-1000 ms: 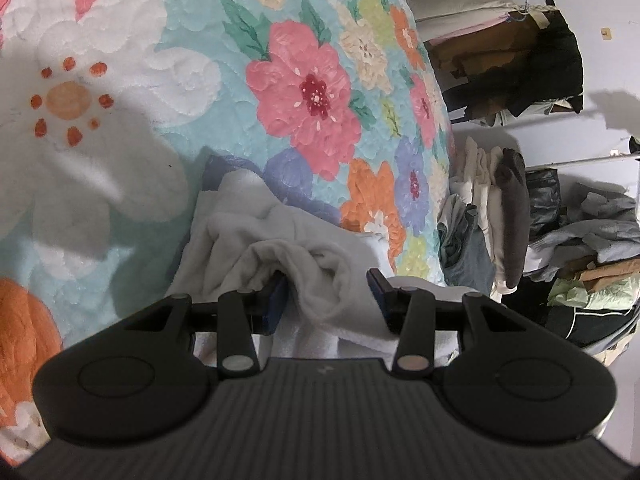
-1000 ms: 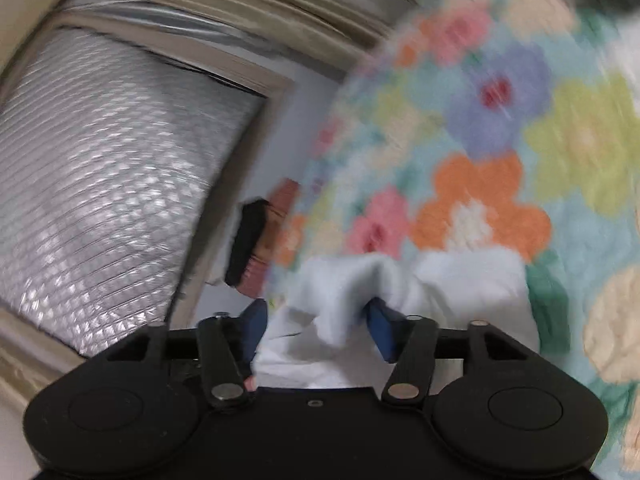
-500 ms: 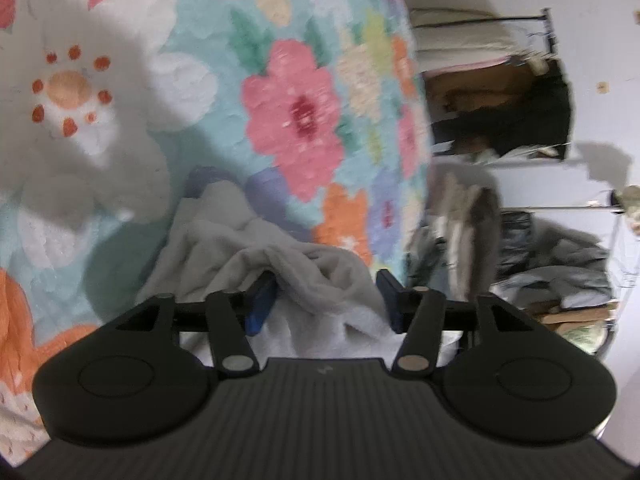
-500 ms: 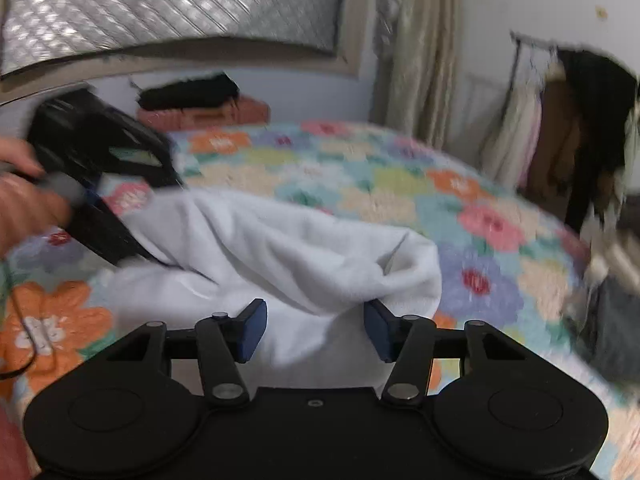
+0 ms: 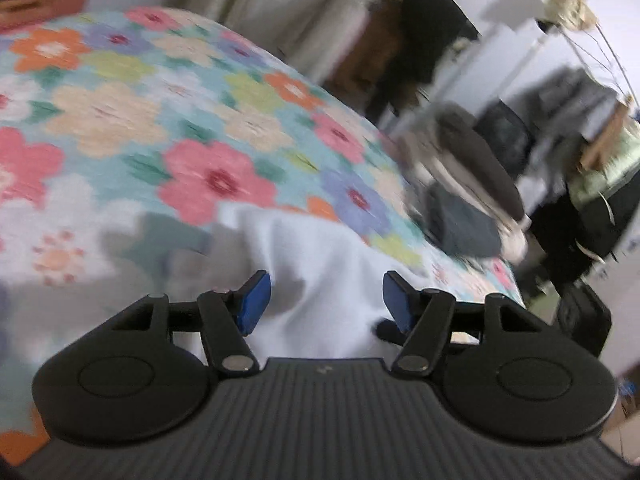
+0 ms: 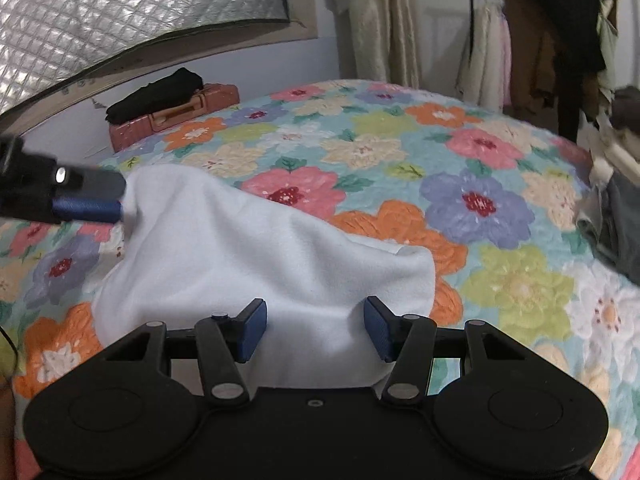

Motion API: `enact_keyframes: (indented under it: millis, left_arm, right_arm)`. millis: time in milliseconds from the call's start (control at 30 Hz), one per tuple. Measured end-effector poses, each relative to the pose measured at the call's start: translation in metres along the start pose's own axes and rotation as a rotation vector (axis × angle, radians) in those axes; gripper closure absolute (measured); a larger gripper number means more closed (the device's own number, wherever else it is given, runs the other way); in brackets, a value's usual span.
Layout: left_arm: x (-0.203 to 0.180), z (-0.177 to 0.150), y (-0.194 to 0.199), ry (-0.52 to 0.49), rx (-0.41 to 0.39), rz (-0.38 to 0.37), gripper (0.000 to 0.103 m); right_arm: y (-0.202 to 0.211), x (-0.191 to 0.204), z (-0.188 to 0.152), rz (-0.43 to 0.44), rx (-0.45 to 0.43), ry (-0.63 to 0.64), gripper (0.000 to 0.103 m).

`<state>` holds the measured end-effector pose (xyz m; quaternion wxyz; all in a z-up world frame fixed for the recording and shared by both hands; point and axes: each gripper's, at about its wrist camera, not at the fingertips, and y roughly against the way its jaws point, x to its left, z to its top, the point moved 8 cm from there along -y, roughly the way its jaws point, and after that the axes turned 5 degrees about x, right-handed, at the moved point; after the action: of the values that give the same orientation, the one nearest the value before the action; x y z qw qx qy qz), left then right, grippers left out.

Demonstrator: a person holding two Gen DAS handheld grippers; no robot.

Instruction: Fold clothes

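A wide bed (image 6: 520, 288) fills the room, spread with a quilted cover of big stitched flowers in pink, orange, purple, cream and green on a pale blue ground. Behind its far edge runs a padded, diamond-quilted silvery panel (image 6: 120, 12), and at the far left corner sits a reddish-brown case (image 6: 176, 114) with a dark folded cloth (image 6: 156, 94) on top. Cream curtains (image 6: 380, 24) hang beyond the far edge, and a rail of clothes (image 6: 552, 40) stands off the far right corner; a heap of folded garments (image 5: 472, 184) lies at the bed's right edge. The white garment (image 6: 248, 256), soft and fleecy with a matte nap, lies rumpled near the bed's near edge, raised into a gentle ridge. The left gripper (image 6: 120, 204) pinches its far left corner, fingers clenched on the cloth as seen from the right wrist view, though in its own blurred view the blue fingers (image 5: 252, 300) look spread with cloth between them. The right gripper (image 6: 316, 328) hovers at the garment's near edge, fingers parted, cloth bulging between them without being squeezed.
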<state>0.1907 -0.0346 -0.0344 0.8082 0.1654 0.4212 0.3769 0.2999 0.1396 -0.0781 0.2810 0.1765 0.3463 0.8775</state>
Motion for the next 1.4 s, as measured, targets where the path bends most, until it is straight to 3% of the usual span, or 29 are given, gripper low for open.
enact_keyframes:
  millis: [100, 167, 267, 333, 433, 533, 633, 700, 800, 933, 1067, 1133, 1200, 1267, 1300, 1400]
  left_arm:
    - [0.018, -0.003, -0.02, 0.042, 0.022, 0.12, 0.041]
    - [0.048, -0.01, -0.035, 0.133, 0.085, 0.25, 0.039]
    - [0.078, -0.023, -0.049, 0.265, 0.143, 0.241, 0.035]
    - [0.076, -0.024, -0.044, 0.261, 0.15, 0.243, 0.035]
    - [0.071, -0.029, -0.039, 0.198, 0.148, 0.311, 0.03]
    - [0.073, -0.035, -0.037, 0.239, 0.148, 0.331, 0.029]
    - [0.077, -0.036, -0.031, 0.268, 0.147, 0.348, 0.029]
    - [0.078, -0.036, -0.029, 0.256, 0.146, 0.367, 0.027]
    - [0.078, -0.036, -0.028, 0.246, 0.141, 0.372, 0.025]
    - [0.058, -0.025, -0.021, 0.132, 0.083, 0.377, 0.034]
    - [0.028, -0.01, -0.01, -0.002, 0.005, 0.287, 0.036]
    - [0.015, -0.008, -0.009, -0.025, 0.0, 0.203, 0.036]
    - [0.002, -0.014, -0.015, -0.054, 0.039, 0.153, 0.036]
    - [-0.004, -0.025, -0.028, -0.097, 0.131, 0.151, 0.035]
    - [-0.003, -0.034, -0.037, -0.123, 0.184, 0.18, 0.035]
    - [-0.004, -0.044, -0.052, -0.206, 0.211, 0.275, 0.033]
  right_arm:
    - [0.001, -0.002, -0.003, 0.009, 0.018, -0.036, 0.044]
    - [0.0, -0.001, -0.008, 0.015, 0.02, -0.037, 0.043]
    - [-0.001, 0.006, -0.013, -0.005, 0.007, 0.016, 0.04]
    - [0.001, 0.011, -0.01, -0.007, -0.014, 0.041, 0.04]
    - [0.01, 0.016, -0.001, 0.039, -0.06, 0.055, 0.04]
    - [0.011, 0.018, 0.011, 0.054, -0.088, 0.082, 0.04]
    - [-0.008, 0.009, 0.017, 0.009, -0.038, 0.097, 0.041]
    - [-0.028, -0.001, 0.013, 0.035, 0.044, 0.046, 0.043]
    - [-0.044, -0.007, 0.006, 0.074, 0.086, 0.015, 0.043]
    - [-0.049, -0.014, 0.001, 0.096, 0.097, -0.035, 0.043]
    - [-0.05, -0.018, 0.0, 0.115, 0.091, -0.052, 0.043]
    - [-0.051, -0.02, 0.0, 0.117, 0.084, -0.067, 0.043]
    - [-0.05, -0.026, -0.002, 0.088, 0.066, -0.117, 0.045]
    - [-0.05, -0.027, -0.004, 0.076, 0.048, -0.131, 0.046]
    - [-0.051, -0.027, -0.005, 0.071, 0.039, -0.136, 0.046]
    - [-0.043, -0.021, -0.003, 0.053, 0.002, -0.109, 0.047]
